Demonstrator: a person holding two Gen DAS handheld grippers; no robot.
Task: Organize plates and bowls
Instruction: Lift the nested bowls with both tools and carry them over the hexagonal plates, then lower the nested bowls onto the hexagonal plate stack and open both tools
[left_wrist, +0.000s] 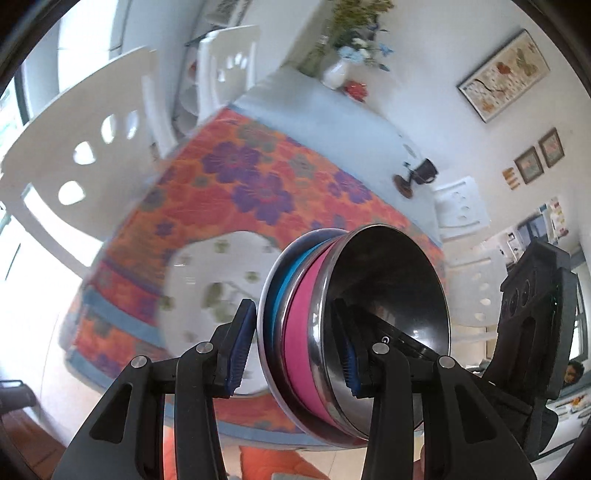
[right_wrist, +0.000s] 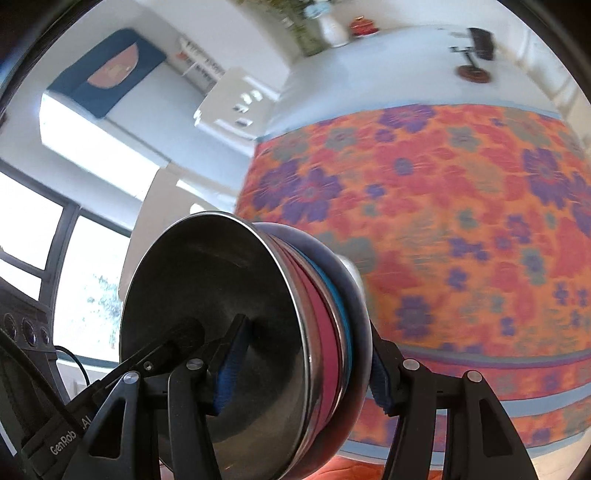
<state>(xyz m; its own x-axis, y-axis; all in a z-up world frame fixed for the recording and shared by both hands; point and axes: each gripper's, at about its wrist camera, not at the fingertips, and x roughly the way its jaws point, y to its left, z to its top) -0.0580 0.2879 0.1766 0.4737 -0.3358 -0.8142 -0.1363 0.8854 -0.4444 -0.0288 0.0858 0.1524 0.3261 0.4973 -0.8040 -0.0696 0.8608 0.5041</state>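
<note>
A nested stack of bowls (left_wrist: 332, 325) was held on edge in the air above the floral tablecloth (left_wrist: 236, 177), gripped from opposite sides at once. The innermost bowl was polished steel (left_wrist: 391, 295), with a pink bowl (left_wrist: 301, 332) and a blue one (left_wrist: 286, 288) outside it, and a steel outer piece behind them. The left gripper (left_wrist: 295, 347) was seen with one blue pad inside the steel bowl and the other just off the outer rim, so whether the stack was fully pinched could not be told. The right gripper (right_wrist: 303, 365) was clamped across the stack's rims, one pad (right_wrist: 229, 369) inside the steel bowl (right_wrist: 207, 314) and the other behind. Two grips were probably used because the stack was heavy and slippery. A white flowered plate (left_wrist: 218, 280) lay on the cloth below, likely the intended resting place. Both views were blurred by motion.
</note>
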